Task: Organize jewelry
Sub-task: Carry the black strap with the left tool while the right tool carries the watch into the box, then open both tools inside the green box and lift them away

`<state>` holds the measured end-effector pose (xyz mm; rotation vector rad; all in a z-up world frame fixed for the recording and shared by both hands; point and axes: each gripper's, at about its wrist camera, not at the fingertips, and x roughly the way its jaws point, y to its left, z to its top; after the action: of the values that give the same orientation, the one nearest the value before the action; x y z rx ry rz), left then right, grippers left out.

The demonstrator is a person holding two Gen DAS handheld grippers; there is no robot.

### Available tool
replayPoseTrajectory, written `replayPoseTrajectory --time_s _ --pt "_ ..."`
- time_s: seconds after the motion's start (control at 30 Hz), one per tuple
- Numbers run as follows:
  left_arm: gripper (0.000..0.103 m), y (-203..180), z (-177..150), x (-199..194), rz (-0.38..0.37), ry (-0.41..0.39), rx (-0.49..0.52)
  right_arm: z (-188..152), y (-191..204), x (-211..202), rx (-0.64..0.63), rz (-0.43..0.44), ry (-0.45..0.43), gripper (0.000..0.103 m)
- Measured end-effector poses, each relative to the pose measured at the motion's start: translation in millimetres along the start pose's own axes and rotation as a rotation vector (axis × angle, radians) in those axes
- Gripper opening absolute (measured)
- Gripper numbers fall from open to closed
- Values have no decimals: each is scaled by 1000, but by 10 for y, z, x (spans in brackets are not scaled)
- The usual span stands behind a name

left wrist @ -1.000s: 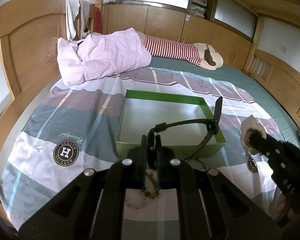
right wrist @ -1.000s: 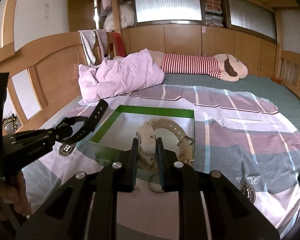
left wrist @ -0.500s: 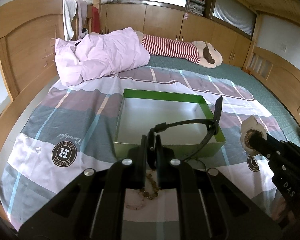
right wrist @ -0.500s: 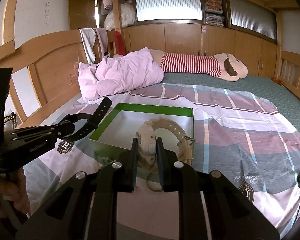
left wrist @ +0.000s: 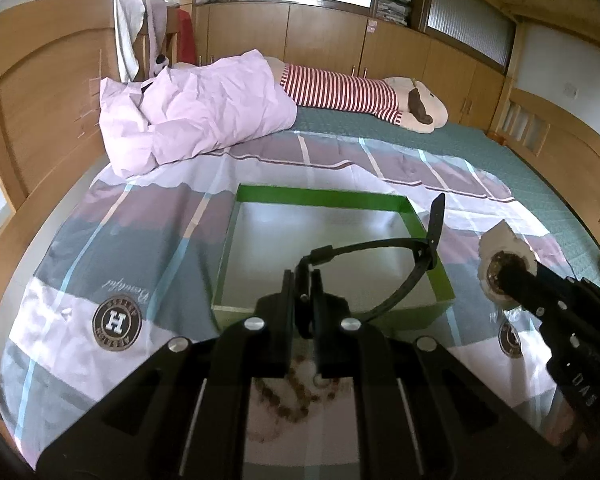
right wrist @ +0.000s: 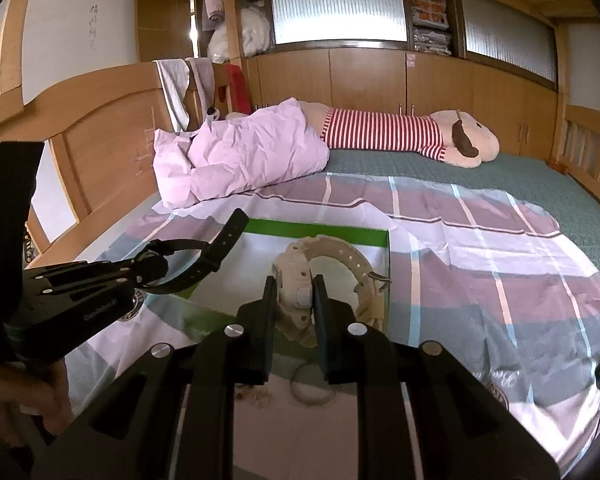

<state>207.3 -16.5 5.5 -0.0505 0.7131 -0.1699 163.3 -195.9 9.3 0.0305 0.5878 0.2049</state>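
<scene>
Carrying watches, left tool [left wrist: 303, 300] clamped on the black watch [left wrist: 416, 256], right tool [right wrist: 294, 300] on the beige watch [right wrist: 300, 296], should lower both gently into the green box [left wrist: 320, 196].

Left claw [left wrist: 303, 292] and right claw [right wrist: 294, 300] both clamped

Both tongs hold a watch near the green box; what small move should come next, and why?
Probably ease the left tongs forward and down, then open them. They are shut on the black watch, held above the green box's near edge, and the box looks empty. The right tongs grip the beige watch and can follow.
</scene>
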Motion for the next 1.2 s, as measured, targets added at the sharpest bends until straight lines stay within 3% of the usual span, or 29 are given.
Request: replayPoseTrajectory --time_s 0.23,0.5,0.8,0.93,1.2 --pt "8 -18 251 390 2 25 -12 147 -155 502 56 -14 43 18" --pt "8 -32 363 1094 -3 121 -1 213 -298 1178 63 -33 124 18" --pt "8 -78 138 1781 25 260 43 -23 -458 1812 144 -14 291 18" --pt "8 -3 40 1941 27 318 7 -199 -444 1945 137 -26 349 18" --pt "9 -112 -40 2020 25 349 37 -252 -432 2003 132 -37 368 18"
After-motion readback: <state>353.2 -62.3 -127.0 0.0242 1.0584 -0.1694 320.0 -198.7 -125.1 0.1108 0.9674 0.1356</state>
